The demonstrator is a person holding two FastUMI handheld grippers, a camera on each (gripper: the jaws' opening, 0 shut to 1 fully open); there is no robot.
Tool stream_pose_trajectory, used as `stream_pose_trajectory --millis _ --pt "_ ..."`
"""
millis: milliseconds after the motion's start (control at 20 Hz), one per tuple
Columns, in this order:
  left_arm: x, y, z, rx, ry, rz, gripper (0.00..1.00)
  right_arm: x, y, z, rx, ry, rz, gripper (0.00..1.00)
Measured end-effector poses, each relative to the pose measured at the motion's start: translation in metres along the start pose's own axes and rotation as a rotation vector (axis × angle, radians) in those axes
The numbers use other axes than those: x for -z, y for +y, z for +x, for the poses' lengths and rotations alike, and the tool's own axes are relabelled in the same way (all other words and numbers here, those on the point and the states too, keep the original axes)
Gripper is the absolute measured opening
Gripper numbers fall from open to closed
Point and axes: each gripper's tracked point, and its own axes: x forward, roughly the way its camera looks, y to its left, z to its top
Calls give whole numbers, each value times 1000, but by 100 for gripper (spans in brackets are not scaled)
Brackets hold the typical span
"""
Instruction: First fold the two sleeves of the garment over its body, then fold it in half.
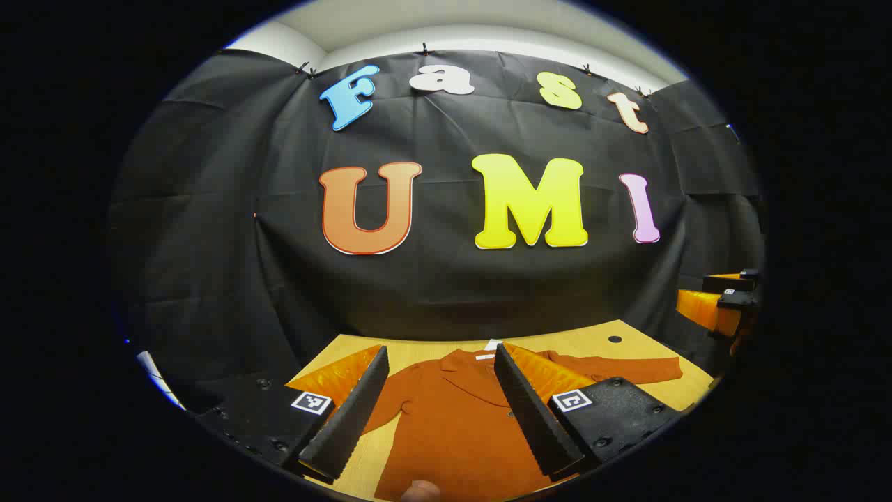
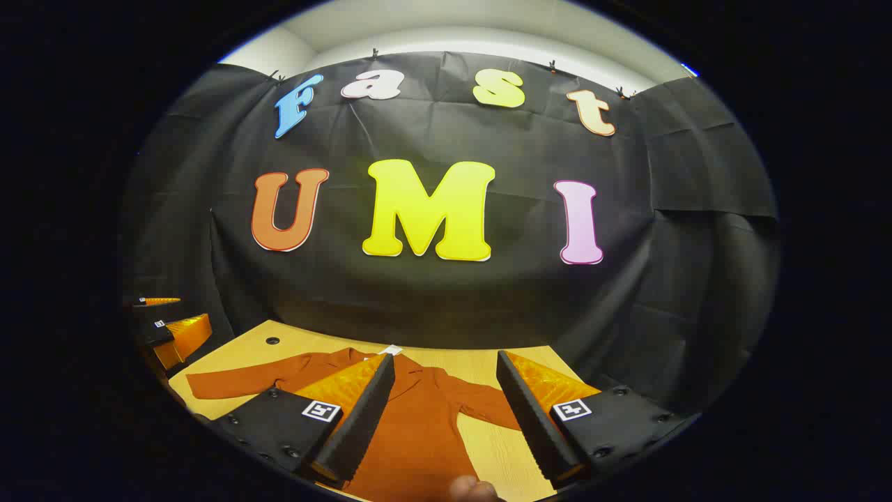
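A rust-orange long-sleeved garment [image 1: 453, 425] lies flat on the wooden table [image 1: 592, 335], collar and white label at the far side. One sleeve [image 1: 627, 369] stretches out sideways. My left gripper [image 1: 440, 351] hovers open above the body, holding nothing. In the right gripper view the garment [image 2: 411, 418] has one sleeve [image 2: 230, 383] spread left and the other sleeve [image 2: 481, 404] angled right. My right gripper [image 2: 444, 358] is open over it and holds nothing. Each view also catches the other gripper farther off: the right gripper [image 1: 725, 300] and the left gripper [image 2: 167, 328].
The black cloth wall hangs just behind the table's far edge [image 2: 460, 352]. A small dark round hole [image 1: 614, 339] sits in the tabletop near the outstretched sleeve. Part of a finger [image 1: 420, 490] shows at the bottom edge.
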Motion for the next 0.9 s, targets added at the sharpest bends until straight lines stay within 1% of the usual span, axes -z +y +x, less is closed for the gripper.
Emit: stream_pose_trajectory --millis 150,350,400,450,750,900 --pt "-4 -6 4 -2 -5 16 99 1 -3 5 -7 14 4 94" --pt "-11 -16 5 10 -26 39 99 -4 -2 10 -24 -1 -10 94" --pt "-12 -18 5 11 -28 43 94 -4 -2 11 -28 -6 -14 94" --pt "-12 -19 5 13 -30 44 99 -5 -2 12 -30 -7 -19 94" --pt "-17 -24 4 5 -44 24 99 -4 -4 16 -37 1 -8 94" --pt "-15 -23 5 -6 -36 31 99 -3 -4 17 -43 2 -3 94"
